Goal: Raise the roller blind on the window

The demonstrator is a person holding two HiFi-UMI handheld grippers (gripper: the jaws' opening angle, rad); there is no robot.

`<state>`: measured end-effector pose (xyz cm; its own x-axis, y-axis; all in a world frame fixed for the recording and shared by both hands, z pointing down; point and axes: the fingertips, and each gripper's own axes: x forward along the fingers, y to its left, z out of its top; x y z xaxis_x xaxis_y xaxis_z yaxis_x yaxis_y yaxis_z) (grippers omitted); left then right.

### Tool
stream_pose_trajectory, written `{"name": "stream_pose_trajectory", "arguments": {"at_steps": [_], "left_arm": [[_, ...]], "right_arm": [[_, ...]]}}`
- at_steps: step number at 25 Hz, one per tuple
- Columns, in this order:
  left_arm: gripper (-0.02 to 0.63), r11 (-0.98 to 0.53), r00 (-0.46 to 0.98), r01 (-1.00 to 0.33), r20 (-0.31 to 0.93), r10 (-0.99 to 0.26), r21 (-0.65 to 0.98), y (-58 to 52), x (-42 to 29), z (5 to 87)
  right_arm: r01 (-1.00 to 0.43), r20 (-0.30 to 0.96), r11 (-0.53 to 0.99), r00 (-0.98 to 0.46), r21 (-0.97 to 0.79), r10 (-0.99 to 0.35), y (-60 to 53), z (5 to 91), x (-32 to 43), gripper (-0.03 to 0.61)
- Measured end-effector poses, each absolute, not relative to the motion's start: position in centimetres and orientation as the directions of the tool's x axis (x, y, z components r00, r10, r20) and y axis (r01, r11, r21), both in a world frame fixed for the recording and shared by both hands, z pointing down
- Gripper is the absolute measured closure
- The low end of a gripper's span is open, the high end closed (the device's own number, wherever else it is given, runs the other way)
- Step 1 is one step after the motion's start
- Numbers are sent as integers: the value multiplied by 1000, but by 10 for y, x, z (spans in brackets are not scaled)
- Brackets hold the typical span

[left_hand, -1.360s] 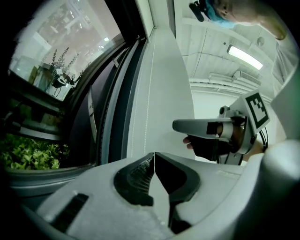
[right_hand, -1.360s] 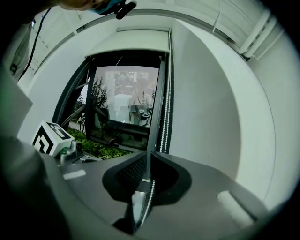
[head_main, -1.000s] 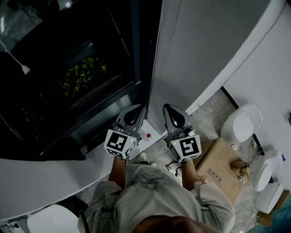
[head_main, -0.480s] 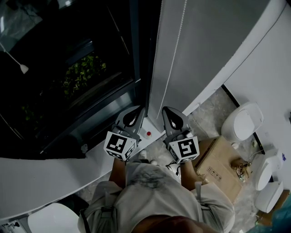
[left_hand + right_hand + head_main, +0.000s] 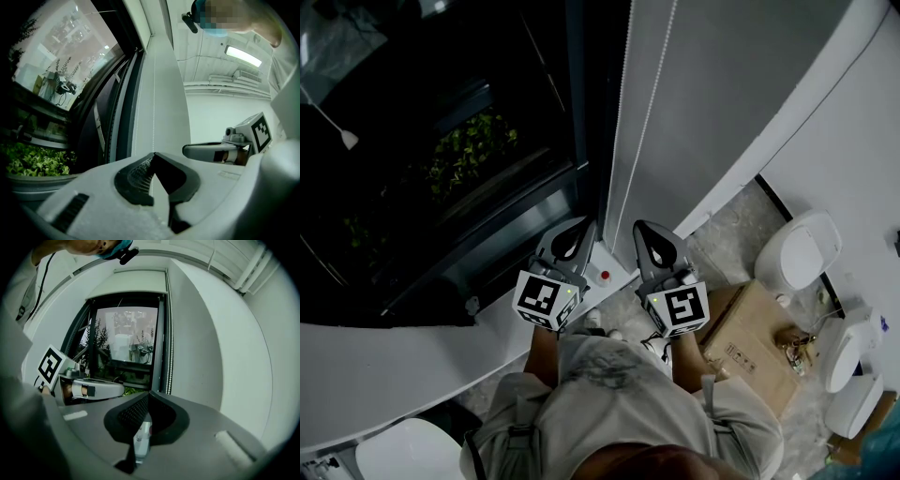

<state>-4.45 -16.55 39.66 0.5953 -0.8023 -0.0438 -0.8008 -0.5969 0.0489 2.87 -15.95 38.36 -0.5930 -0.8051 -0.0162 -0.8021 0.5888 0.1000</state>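
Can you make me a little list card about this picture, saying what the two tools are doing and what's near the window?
place: a person stands at a dark window
left tool: shut on the bead cord
right tool: shut, with the cord just beside its tip, not in it
blind: seems to cover only the top of the window; the glass below is bare
outside: green plants
floor: cardboard box
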Motion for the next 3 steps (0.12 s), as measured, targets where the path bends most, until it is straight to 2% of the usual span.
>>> {"name": "stream_pose_trajectory", "arguments": {"at_steps": [3], "left_arm": [[609,-595,593,-803,-47,-804,45,-166,-45,394]], "right_arm": [[-807,22,583,-583,93,-812,-159,387,31,572]]}}
